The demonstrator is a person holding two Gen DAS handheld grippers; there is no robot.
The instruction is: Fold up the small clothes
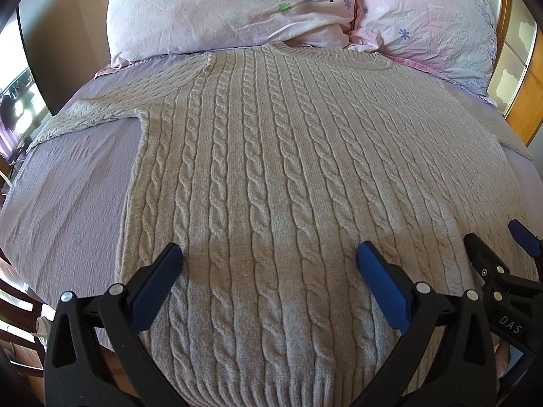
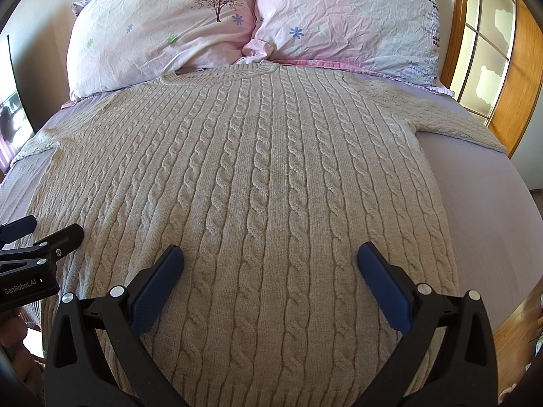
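A beige cable-knit sweater (image 1: pixel 271 169) lies flat and spread out on the bed, neck toward the pillows, hem nearest me; it also shows in the right wrist view (image 2: pixel 258 176). Its left sleeve (image 1: pixel 91 112) stretches out to the left, its right sleeve (image 2: pixel 451 122) to the right. My left gripper (image 1: pixel 269 257) is open and empty, hovering over the lower left part of the sweater. My right gripper (image 2: pixel 271 257) is open and empty over the lower right part. Each gripper shows at the edge of the other's view: the right gripper (image 1: pixel 499 247) and the left gripper (image 2: pixel 51 227).
The sweater rests on a lilac bedsheet (image 1: pixel 68 196), also in the right wrist view (image 2: pixel 482 196). Two floral pink pillows (image 1: pixel 230 10) (image 2: pixel 342 20) lie at the head of the bed. A wooden-framed window (image 2: pixel 488 44) is at the right, furniture at the left edge.
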